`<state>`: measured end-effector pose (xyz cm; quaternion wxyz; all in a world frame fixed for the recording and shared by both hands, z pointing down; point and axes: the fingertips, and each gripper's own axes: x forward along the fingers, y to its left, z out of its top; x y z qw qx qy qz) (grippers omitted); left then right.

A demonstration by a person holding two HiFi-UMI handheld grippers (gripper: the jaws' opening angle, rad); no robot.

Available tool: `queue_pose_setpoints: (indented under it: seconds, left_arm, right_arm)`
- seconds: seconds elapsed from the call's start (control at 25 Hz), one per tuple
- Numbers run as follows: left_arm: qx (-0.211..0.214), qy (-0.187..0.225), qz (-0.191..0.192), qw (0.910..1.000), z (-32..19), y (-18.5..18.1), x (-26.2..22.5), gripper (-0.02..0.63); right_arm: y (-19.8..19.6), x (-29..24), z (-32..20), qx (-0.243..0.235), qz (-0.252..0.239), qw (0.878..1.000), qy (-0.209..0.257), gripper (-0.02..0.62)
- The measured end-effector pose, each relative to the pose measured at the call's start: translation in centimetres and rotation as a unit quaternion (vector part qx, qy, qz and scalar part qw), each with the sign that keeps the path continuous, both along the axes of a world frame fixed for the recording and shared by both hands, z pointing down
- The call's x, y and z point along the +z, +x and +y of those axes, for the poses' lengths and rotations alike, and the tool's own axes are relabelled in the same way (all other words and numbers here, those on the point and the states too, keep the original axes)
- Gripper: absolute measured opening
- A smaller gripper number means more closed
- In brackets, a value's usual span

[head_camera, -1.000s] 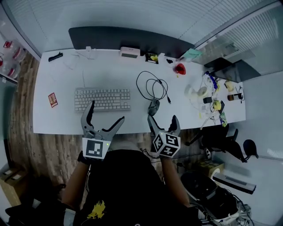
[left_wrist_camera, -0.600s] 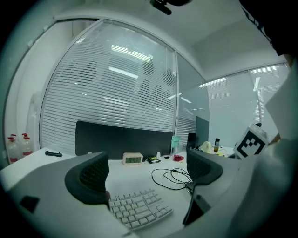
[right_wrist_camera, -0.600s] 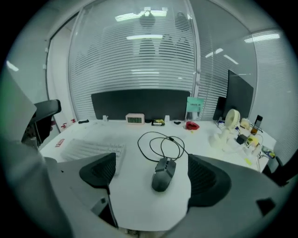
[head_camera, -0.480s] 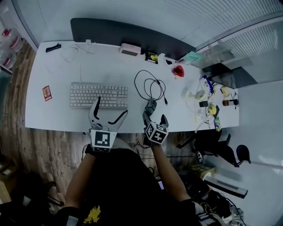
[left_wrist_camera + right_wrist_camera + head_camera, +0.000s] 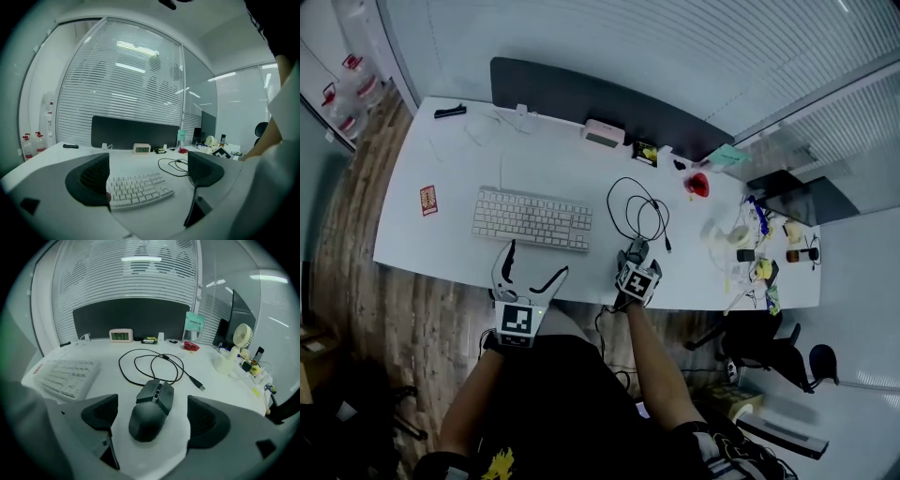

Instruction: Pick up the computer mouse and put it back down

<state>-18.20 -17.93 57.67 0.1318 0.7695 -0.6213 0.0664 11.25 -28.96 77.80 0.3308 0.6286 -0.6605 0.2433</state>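
A dark grey wired mouse (image 5: 151,411) lies on the white desk (image 5: 553,169), near the front edge, with its black cable (image 5: 150,364) looped behind it. In the head view the mouse (image 5: 636,250) peeks out just beyond my right gripper (image 5: 635,260). My right gripper (image 5: 152,420) straddles the mouse, one pad on each side with gaps showing; its jaws have just been closing and stand open. My left gripper (image 5: 534,262) hovers open at the desk's front edge, in front of the white keyboard (image 5: 532,218). Nothing sits between the left gripper's (image 5: 147,176) pads.
A small clock (image 5: 121,336) and a dark screen panel (image 5: 581,89) stand at the back of the desk. A red object (image 5: 698,185), a small fan (image 5: 239,338) and clutter fill the right end. A red card (image 5: 428,200) lies at the left.
My right gripper has dropped down to the desk and now brackets the mouse, jaws narrower. The left gripper has sunk a little toward the desk edge.
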Motion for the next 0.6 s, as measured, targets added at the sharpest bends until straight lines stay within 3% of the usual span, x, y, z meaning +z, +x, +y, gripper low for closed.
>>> queue_pose_setpoints:
  seconds: [0.24, 0.4, 0.6]
  left_arm:
    - [-0.011, -0.007, 0.010, 0.9999, 1.2, 0.2, 0.4, 0.529]
    - [-0.030, -0.026, 0.019, 0.9990, 2.7, -1.1, 2.0, 0.529]
    - [-0.034, -0.023, 0.045, 0.9981, 3.2, -0.5, 2.1, 0.529]
  right_arm:
    - [0.0, 1.5, -0.1, -0.020, 0.002, 1.000, -0.001, 0.444]
    - [-0.2, 1.8, 0.6, 0.005, -0.016, 1.000, 0.006, 0.326]
    - [0.1, 1.8, 1.0, -0.006, -0.043, 0.999, 0.012, 0.301]
